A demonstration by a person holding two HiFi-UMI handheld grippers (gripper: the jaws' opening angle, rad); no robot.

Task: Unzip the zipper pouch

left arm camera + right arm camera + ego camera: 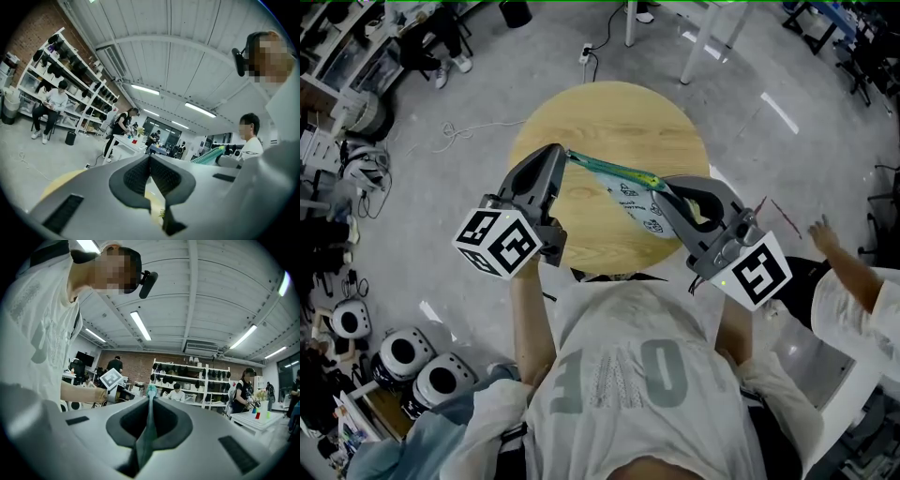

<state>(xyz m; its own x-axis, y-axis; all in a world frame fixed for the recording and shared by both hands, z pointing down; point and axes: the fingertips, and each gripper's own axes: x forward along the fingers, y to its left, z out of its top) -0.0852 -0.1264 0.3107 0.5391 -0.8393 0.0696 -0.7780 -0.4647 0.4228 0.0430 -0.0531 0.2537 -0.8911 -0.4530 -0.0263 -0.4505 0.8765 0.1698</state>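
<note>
Both grippers clamp the pouch point(636, 202), stretched above the table point(609, 117): the left gripper point(563, 156) on its zipper end, the right gripper point(664, 190) on its body. A bystander's hand point(823, 238) hovers right of the right gripper.

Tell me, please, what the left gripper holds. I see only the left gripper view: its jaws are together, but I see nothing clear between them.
Observer: In the head view the teal zipper edge of the zipper pouch runs into the tip of the left gripper, so it grips that end.
Operator: And the other end?
Observer: The right gripper is shut on the teal edge; its own view shows the strip edge-on between the pads.
Operator: Does the pouch lie on something?
Observer: It seems not. It hangs between both grippers above the round wooden table, the printed body sagging below the zipper.
</note>
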